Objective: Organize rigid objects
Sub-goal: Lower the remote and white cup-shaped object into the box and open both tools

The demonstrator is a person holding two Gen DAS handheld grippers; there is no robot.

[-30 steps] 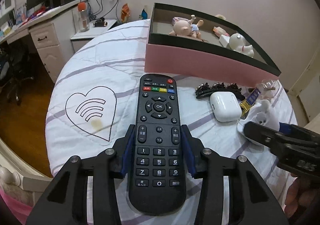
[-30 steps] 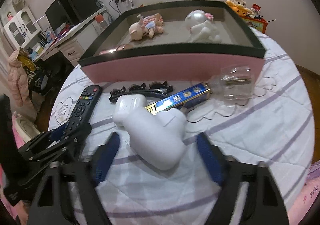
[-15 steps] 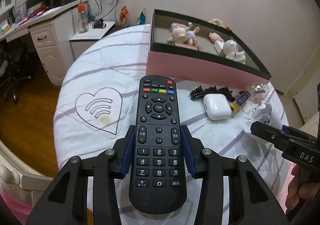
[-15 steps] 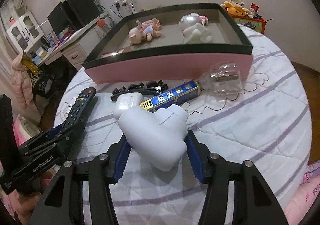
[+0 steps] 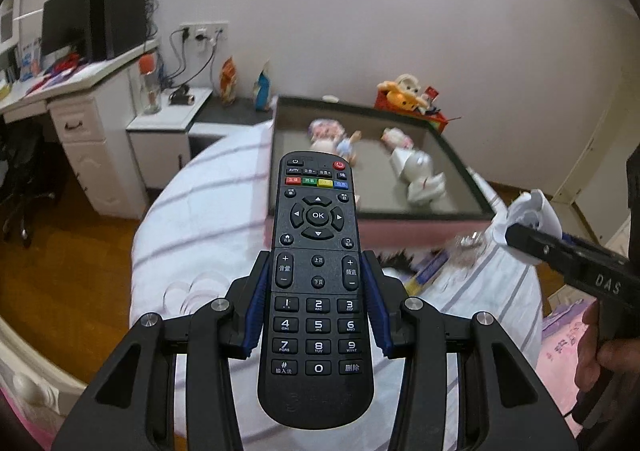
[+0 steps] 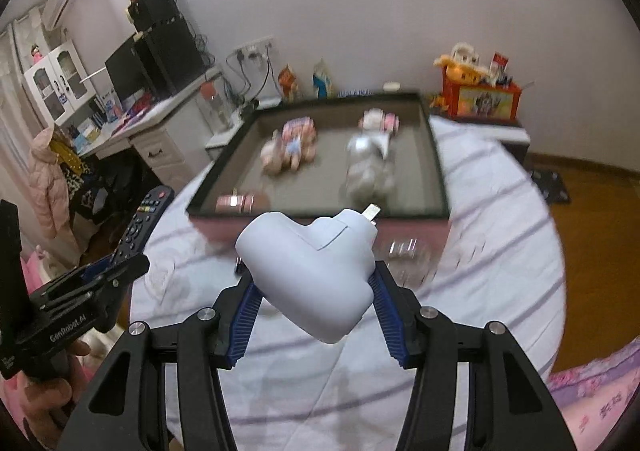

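Remote control [image 5: 318, 271] sits pinched between the left gripper's [image 5: 316, 305] blue pads, clear of the bed [image 5: 208, 219]; the right gripper [image 6: 316, 293] clamps a white charger plug [image 6: 310, 271], also in the air. Both face the pink box [image 6: 434, 155] that already holds toys. Carry each over the dark rim, lower close to the grey floor beside the dolls, then release one at a time.
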